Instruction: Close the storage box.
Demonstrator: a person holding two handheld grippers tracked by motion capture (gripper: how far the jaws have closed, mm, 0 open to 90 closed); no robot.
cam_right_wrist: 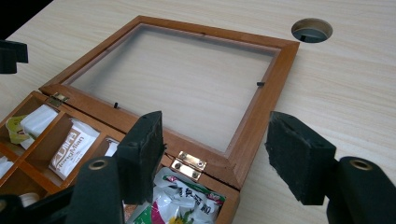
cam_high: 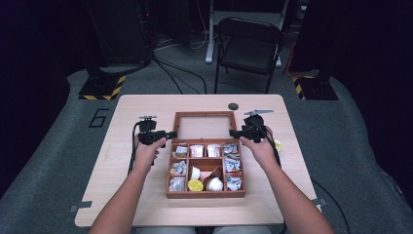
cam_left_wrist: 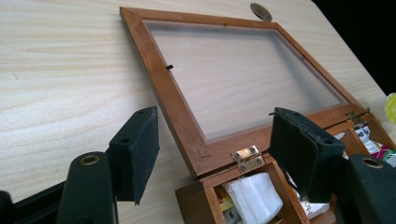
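The wooden box sits in the middle of the bench, its glass-paned lid swung fully back and lying flat on the bench behind the compartments of sachets and small cups. The left hand-held gripper hangs just beside the lid's left rear corner and the right hand-held gripper beside its right rear corner, each released, jaws spread wide with nothing between them. In the left gripper view the lid frame and a brass hinge lie between the jaws, close below them; the right gripper view shows the same on its side. If the work is closing the lid, the likely trouble is a poor bite: the frame lies flush on the bench, leaving the pads little edge to catch. Gripping near the hinges gives poor leverage, so the lid could slip and drop, or the box could slide, shaking the packets.
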